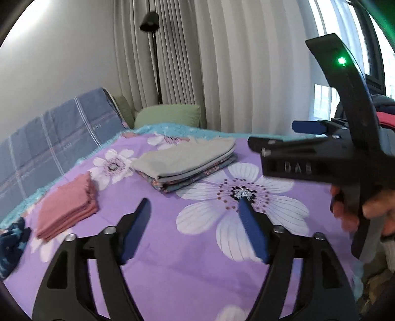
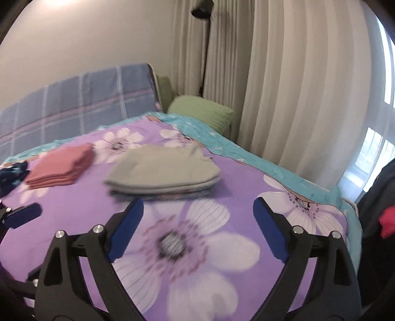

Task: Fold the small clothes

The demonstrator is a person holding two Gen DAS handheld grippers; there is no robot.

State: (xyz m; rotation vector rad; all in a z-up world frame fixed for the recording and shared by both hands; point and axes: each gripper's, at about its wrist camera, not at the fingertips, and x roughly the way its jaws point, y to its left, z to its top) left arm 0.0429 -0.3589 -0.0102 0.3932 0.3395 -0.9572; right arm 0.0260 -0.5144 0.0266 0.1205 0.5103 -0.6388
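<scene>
A stack of folded clothes with a grey piece on top [image 1: 187, 160] lies on the purple flowered bedspread [image 1: 172, 266]; it also shows in the right wrist view [image 2: 165, 172]. A folded pink stack [image 1: 66, 210] lies to its left, also in the right wrist view [image 2: 61, 168]. A crumpled dark blue patterned garment [image 1: 12, 244] sits at the far left. My left gripper [image 1: 195, 212] is open and empty above the bedspread. My right gripper [image 2: 197, 212] is open and empty, just short of the grey stack. The right gripper body [image 1: 321, 158] shows in the left wrist view.
A blue plaid headboard cover [image 1: 49, 140] and green pillows [image 1: 170, 116] stand at the bed's far end. Beige curtains [image 1: 234, 61] and a black floor lamp [image 1: 150, 22] are behind. A turquoise border [image 2: 284, 172] marks the bed's right edge. Dark and red clothes [image 2: 387, 222] hang at right.
</scene>
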